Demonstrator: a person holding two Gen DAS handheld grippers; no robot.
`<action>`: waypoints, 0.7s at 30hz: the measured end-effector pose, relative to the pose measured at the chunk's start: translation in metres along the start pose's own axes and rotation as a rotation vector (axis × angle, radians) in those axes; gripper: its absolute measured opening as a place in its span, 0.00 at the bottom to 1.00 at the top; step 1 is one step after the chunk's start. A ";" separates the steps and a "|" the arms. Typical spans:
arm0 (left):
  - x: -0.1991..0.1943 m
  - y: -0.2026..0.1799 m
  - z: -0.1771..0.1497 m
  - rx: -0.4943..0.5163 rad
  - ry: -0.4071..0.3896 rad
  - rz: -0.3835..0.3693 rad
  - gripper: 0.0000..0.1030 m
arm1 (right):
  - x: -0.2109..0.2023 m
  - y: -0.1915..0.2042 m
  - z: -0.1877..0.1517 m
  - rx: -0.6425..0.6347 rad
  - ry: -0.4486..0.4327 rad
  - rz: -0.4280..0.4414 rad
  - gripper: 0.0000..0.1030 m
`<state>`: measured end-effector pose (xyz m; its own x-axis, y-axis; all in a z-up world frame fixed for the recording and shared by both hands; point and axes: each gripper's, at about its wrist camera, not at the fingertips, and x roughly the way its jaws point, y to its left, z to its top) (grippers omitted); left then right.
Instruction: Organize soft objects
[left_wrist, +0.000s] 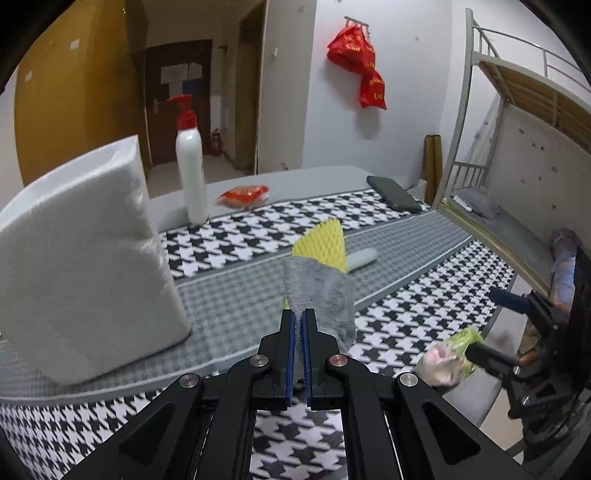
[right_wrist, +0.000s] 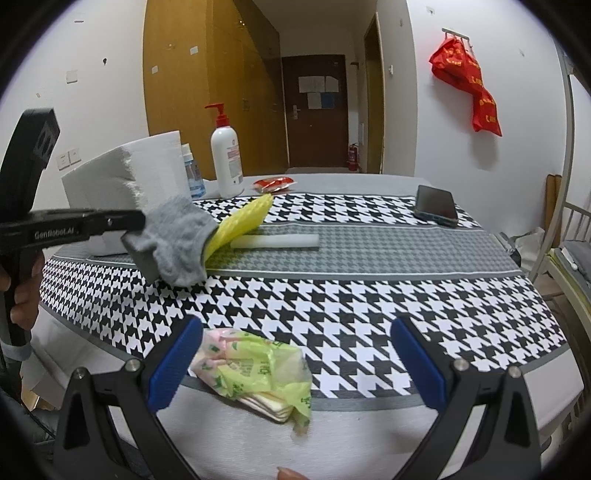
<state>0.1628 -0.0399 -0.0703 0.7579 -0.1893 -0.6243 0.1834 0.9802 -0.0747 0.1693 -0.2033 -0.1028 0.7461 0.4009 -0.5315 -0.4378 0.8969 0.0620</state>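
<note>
Nearest, the right gripper (right_wrist: 295, 360) hangs above the near edge of the table (right_wrist: 369, 443) with its 2 blue-padded fingers (right_wrist: 173, 365) spread wide and nothing between them; just beside the left pad lies a crumpled yellow-green plastic packet (right_wrist: 258, 373) of pink and white sheets, resting where the houndstooth cloth (right_wrist: 332, 295) meets the bare grey tabletop. Farther in and to the left, the left gripper (left_wrist: 298, 321) has its jaws pressed together on a grey fuzzy cloth (left_wrist: 321, 291), lifted clear of the table (a hand (right_wrist: 22, 295) grips its handle at the left edge of the right wrist view). Touching the cloth's far side, a yellow egg-crate sponge (right_wrist: 243, 221) juts out at a tilt. Just behind it a white foam bar (right_wrist: 277, 241) lies flat on the grey band of the cloth. To the left stands a big white foam block (left_wrist: 85, 266), with a red-capped white pump bottle (left_wrist: 190, 162) and a red snack packet (left_wrist: 243, 195) beyond it. At the far right a dark phone (right_wrist: 436, 208) lies flat.
</note>
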 end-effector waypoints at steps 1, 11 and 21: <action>0.000 0.001 -0.003 -0.006 0.002 0.004 0.04 | 0.000 0.000 0.000 -0.001 0.001 0.001 1.00; 0.012 -0.001 -0.015 -0.022 0.040 -0.013 0.19 | 0.001 0.001 -0.001 -0.009 0.013 0.008 1.00; 0.031 -0.006 -0.018 -0.035 0.083 -0.017 0.56 | 0.001 -0.002 -0.004 -0.007 0.023 0.007 1.00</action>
<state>0.1736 -0.0508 -0.1031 0.7005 -0.2016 -0.6846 0.1725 0.9787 -0.1117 0.1685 -0.2057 -0.1068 0.7312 0.4031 -0.5503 -0.4470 0.8925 0.0599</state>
